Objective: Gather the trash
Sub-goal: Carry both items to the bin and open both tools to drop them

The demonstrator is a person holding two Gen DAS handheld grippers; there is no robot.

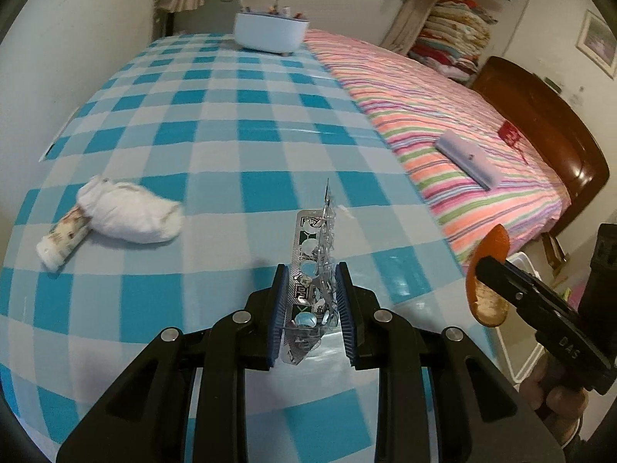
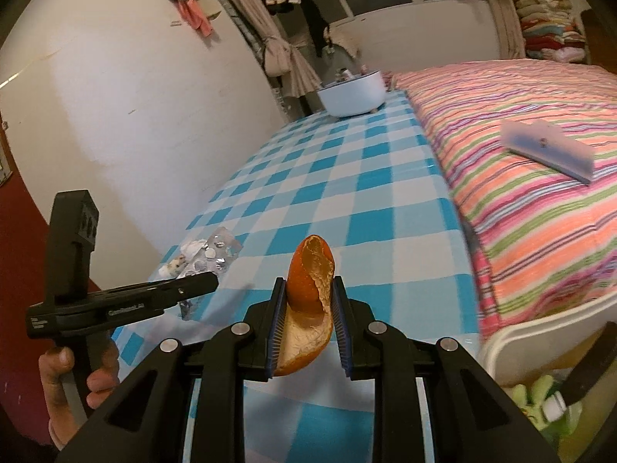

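Beside the bed, above the checked tabletop (image 1: 216, 123), the left claw (image 1: 311, 308) is clamping a blister pack (image 1: 310, 270) and the right claw (image 2: 308, 324) is pinching a peel (image 2: 310, 289), both lifted clear for disposal.

left tool (image 1: 311, 276): black arms | blue ribbed pads | silver rivets | white lettering, illegible

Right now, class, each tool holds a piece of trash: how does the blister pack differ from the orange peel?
The blister pack is silvery foil, flat and crumpled, with punched-out pockets; the orange peel is orange outside, pale inside, and curved like a cup. The pack sits in the left tool; the peel sits in the right tool. Both are clamped upright between shut jaws, lifted above the checked cloth.
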